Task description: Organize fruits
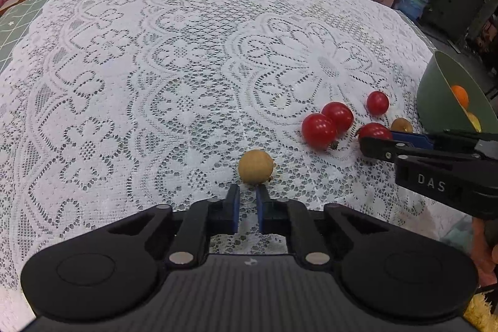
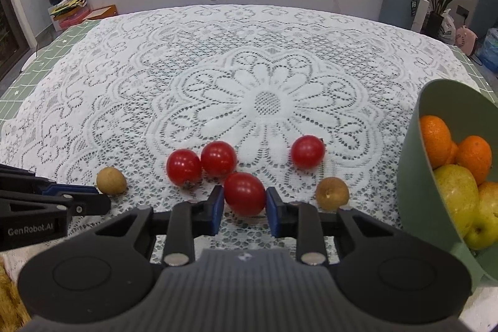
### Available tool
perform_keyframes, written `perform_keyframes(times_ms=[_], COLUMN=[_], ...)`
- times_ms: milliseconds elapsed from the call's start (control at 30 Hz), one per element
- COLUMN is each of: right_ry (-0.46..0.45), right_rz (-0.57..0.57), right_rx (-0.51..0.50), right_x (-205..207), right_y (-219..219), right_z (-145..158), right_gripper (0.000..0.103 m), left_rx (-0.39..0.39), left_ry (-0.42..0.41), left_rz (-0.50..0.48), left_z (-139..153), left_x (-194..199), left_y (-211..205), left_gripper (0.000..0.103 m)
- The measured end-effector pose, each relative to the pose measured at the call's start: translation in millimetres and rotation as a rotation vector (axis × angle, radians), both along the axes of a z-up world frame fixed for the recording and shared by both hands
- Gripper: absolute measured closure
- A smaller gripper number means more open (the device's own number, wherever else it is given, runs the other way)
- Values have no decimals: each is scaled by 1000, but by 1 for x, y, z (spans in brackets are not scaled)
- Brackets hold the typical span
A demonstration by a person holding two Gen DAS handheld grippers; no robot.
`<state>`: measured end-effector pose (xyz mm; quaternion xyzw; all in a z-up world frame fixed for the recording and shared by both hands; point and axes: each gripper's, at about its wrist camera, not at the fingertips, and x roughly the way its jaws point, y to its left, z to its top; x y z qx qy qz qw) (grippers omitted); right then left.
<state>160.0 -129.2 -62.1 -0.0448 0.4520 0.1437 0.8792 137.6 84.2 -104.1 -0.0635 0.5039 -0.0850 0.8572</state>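
The right gripper [image 2: 244, 204] sits low on the lace tablecloth [image 2: 193, 83] with its blue pads [image 2: 218, 207] on either side of a red tomato [image 2: 245, 193]. The pads are at or very close to the skin; I cannot tell for certain whether they are pressing on it yet, and the tomato looks to be resting on the cloth rather than lifted.

Three more tomatoes lie just beyond it: a touching pair [image 2: 200, 165] and a single one [image 2: 307, 152] further toward the right edge. A brown longan [image 2: 331, 193] sits just beside the right finger. The green bowl [image 2: 414, 164], at the right edge of the table, holds oranges [image 2: 474, 154] and yellow-green apples [image 2: 457, 198].

The left gripper [image 1: 248, 195] has its jaws narrowed to a slim gap with nothing between them. Its tips rest just short of a second, paler longan [image 1: 256, 166] nearer the middle of the near edge.

The main risk is probably the tomato's smooth round skin: a squeeze that lands off-centre could squirt it forward into the touching pair and scatter them. Too hard a squeeze could split it. The right finger is close enough to the brown longan that a sideways shift would likely knock it rolling. The lace is open and bumpy, so the fingertips may also snag if dragged. The left gripper's narrow gap looks too small for its longan; pushing ahead like that would only shove it away.
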Motion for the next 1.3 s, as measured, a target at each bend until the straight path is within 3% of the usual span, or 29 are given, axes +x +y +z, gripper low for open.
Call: perform_keyframes(times_ms=[367, 533, 633, 900, 967, 1033, 1200, 1300], right_ry=[-6, -6, -7, -6, -5, -4, -4, -8], right_rz=[-1, 4, 9, 13, 15, 19, 20, 16], right_rx=[24, 34, 37, 37, 36, 34, 31, 32], right_x=[-5, -6, -7, -6, -6, -6, -5, -6], right_y=[-4, -5, -5, -4, -3, -2, -2, -2], right_z=[4, 5, 5, 5, 4, 4, 3, 4], right_gripper=[78, 78, 78, 78, 78, 78, 78, 78], left_rx=[-108, -38, 29, 71, 72, 54, 79, 57], left_ry=[5, -75, -144, -148, -139, -131, -142, -149], left_rz=[34, 11, -4, -22, -22, -27, -40, -33], left_z=[-1, 7, 10, -1, -4, -5, -4, 0], left_x=[-1, -5, -5, 10, 13, 13, 10, 8], left_y=[20, 10, 2, -7, -7, -6, -10, -10], left_gripper=[93, 63, 53, 54, 66, 72, 72, 72])
